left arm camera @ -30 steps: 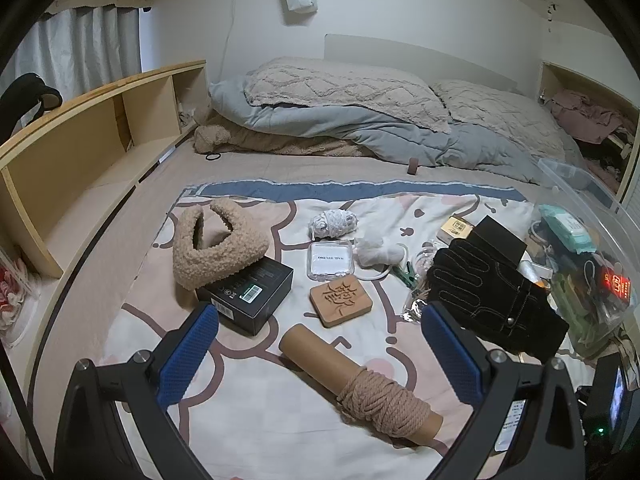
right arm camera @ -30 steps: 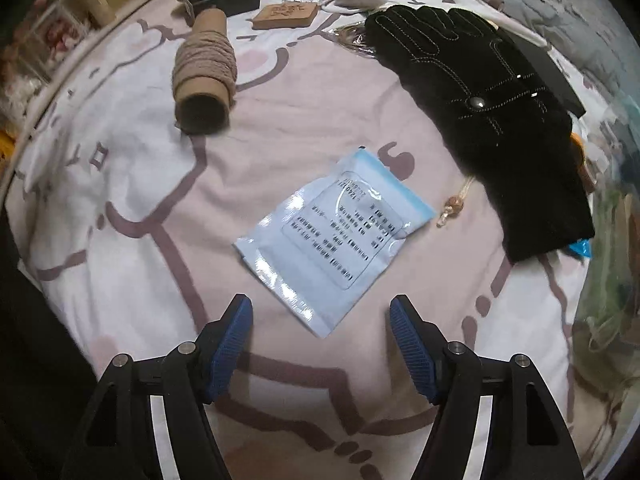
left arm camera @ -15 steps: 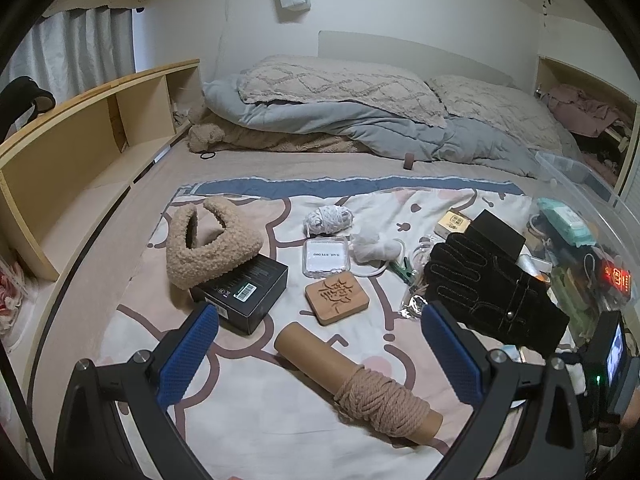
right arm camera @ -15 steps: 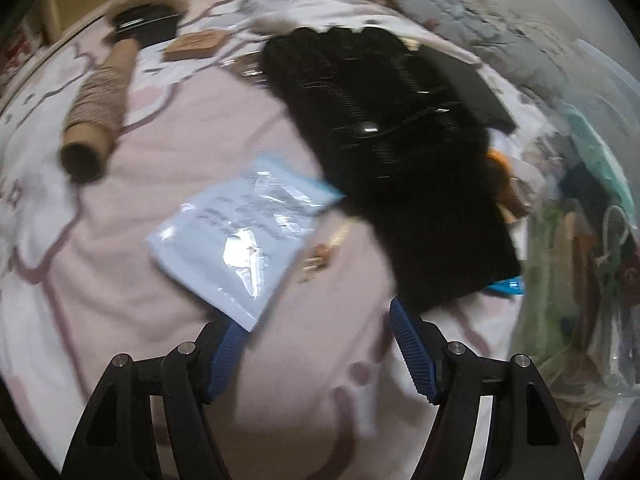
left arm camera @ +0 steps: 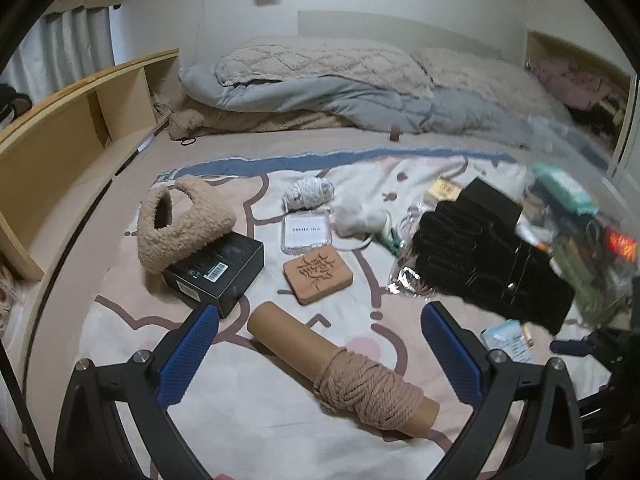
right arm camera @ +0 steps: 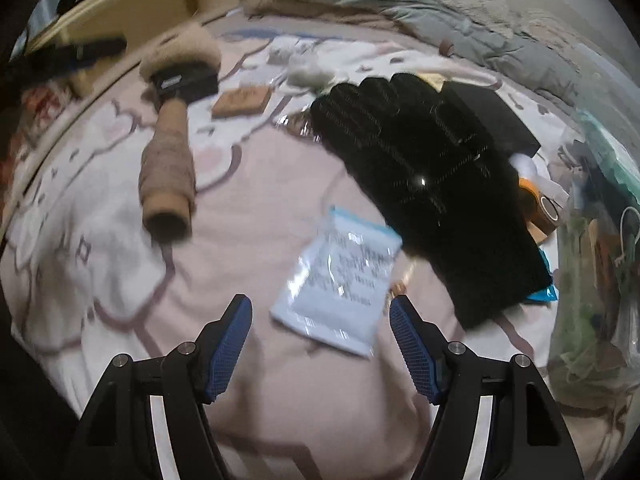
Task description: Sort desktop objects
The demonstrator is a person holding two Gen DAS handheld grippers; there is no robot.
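Objects lie scattered on a patterned blanket (left arm camera: pixel 320 432) on a bed. A cardboard tube wound with rope (left arm camera: pixel 344 368) lies just ahead of my open, empty left gripper (left arm camera: pixel 316 336). Beyond it are a wooden carved block (left arm camera: pixel 318 272), a black box (left arm camera: pixel 216 268) under a fuzzy beige bag (left arm camera: pixel 180 224), a clear case (left arm camera: pixel 306 230), a yarn ball (left arm camera: pixel 308 194) and a black glove (left arm camera: pixel 488 264). My right gripper (right arm camera: pixel 320 320) is open and empty, just short of a pale blue packet (right arm camera: pixel 340 288). The glove (right arm camera: pixel 432 176) and the tube (right arm camera: pixel 166 184) also show there.
A clear plastic bin (left arm camera: pixel 588 240) with several items stands at the right edge; it also shows in the right wrist view (right arm camera: pixel 600 248). A wooden shelf unit (left arm camera: pixel 60 136) runs along the left. Pillows and a folded duvet (left arm camera: pixel 340 88) lie at the bed's head.
The left gripper has tilted slightly, so the scene sits a little lower and left. The right gripper has swung across the packet and glove and now points at the packet again.
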